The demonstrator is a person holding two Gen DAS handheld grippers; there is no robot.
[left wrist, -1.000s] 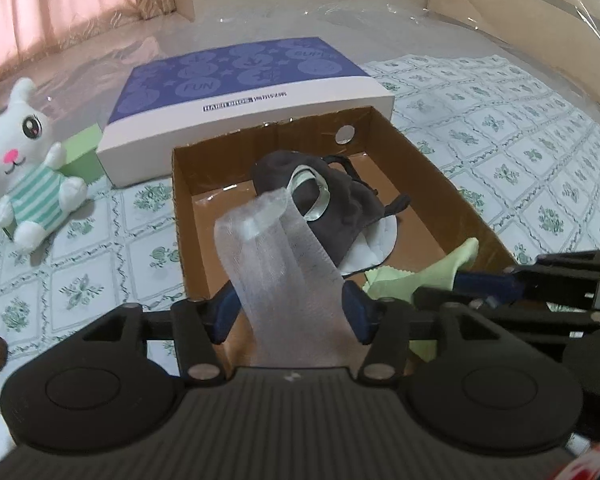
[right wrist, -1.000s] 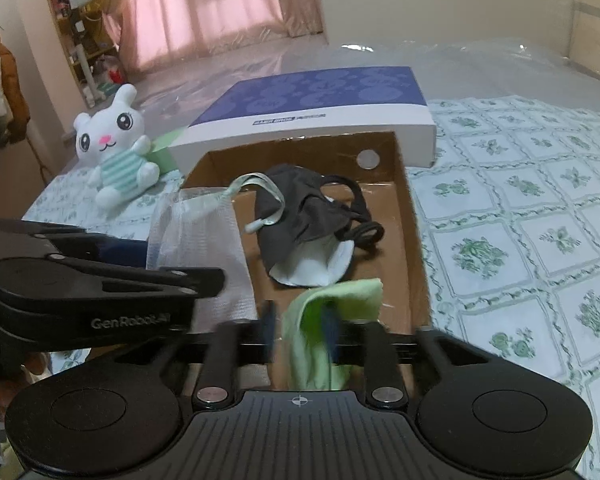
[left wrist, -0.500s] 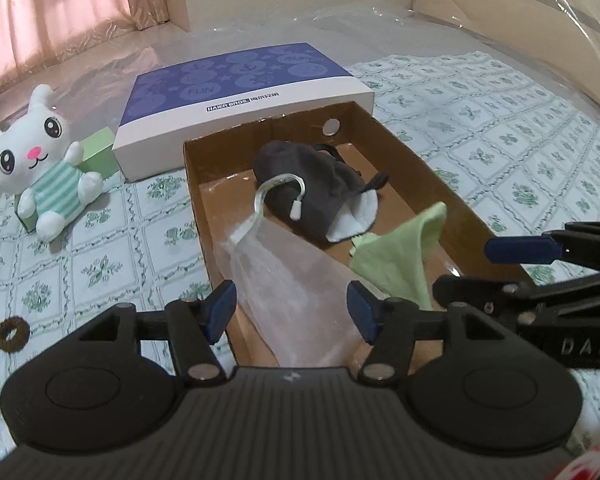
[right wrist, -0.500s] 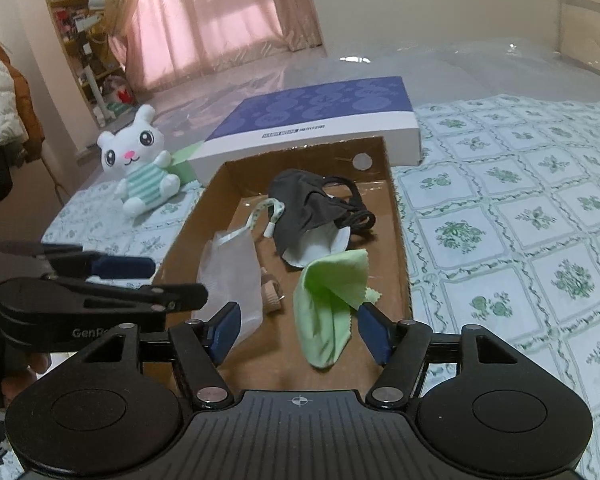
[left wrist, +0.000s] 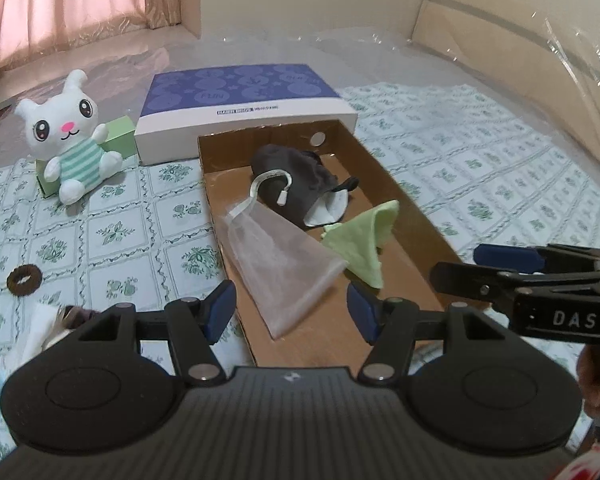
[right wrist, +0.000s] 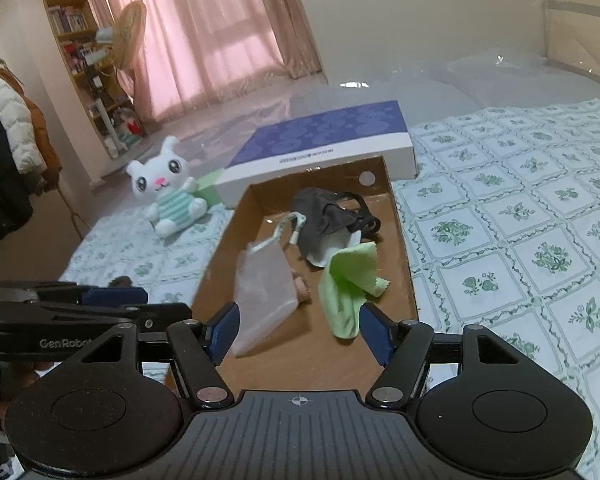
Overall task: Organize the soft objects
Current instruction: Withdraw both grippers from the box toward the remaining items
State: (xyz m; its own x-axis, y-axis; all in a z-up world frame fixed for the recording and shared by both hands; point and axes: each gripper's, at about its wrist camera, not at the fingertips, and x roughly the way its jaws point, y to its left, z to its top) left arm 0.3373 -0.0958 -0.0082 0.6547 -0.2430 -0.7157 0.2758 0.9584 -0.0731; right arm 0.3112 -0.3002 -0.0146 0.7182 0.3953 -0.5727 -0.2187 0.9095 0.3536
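An open cardboard box lies on the patterned bedsheet. Inside it lie a translucent white mesh pouch, a light green cloth and a dark grey mask. My left gripper is open and empty above the box's near end. My right gripper is open and empty, also raised over the near end. A white plush bunny sits left of the box.
The purple and white box lid lies behind the box. A green block stands behind the bunny. A brown hair tie and a pale crumpled item lie on the sheet at left. Plastic sheeting covers the far bed.
Both grippers opened and let go: the mesh pouch and the green cloth dropped into the box. Both grippers then drew back and upward from the box.
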